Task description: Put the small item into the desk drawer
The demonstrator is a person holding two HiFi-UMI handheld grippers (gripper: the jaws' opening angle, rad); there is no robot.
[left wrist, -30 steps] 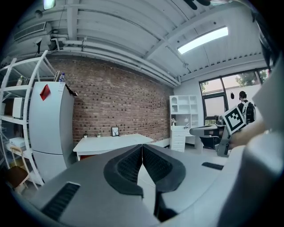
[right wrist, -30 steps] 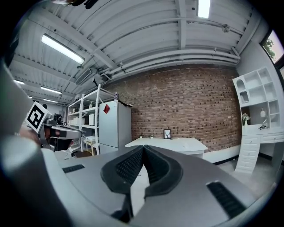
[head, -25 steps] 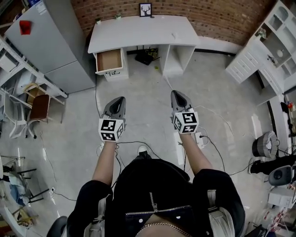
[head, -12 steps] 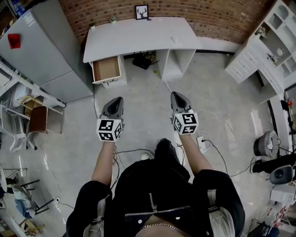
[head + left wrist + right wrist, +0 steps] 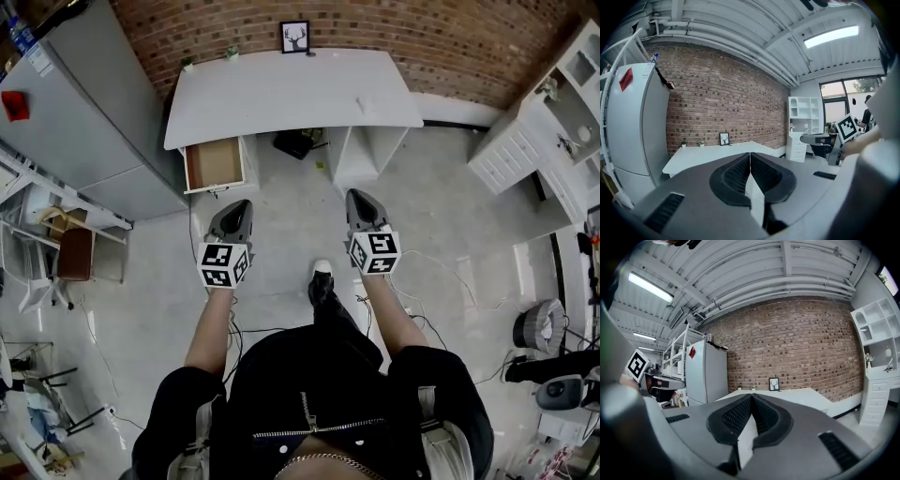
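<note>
Two changes since a second ago, both from you walking in: the desk [image 5: 281,94] at 12 o'clock looks bigger and sits lower in the head view, and it now lies just beyond both tool tips. Its drawer [image 5: 214,165] is already pulled out at 11 o'clock, just ahead of the left gripper [image 5: 239,211]. The inside looks bare, so there should be no opening step left. The left gripper is clenched with its pads meeting at the tip and nothing between them. The right gripper [image 5: 361,204] is the same, clamped empty and pointing roughly level at the desk. Neither pair of jaws has moved, so you haven't picked anything up yet. Your shoe [image 5: 322,274] has come forward to 6 o'clock between the arms, mid-stride. The task's thing is probably the pale speck [image 5: 359,101] on the desktop right of centre, at 12 o'clock from the right gripper. It's too small to identify, it's well apart from the drawer, and it hasn't shifted on the top. My read: you're on approach only, so next open the right jaws, grab it, and carry it across to 11 o'clock.
</note>
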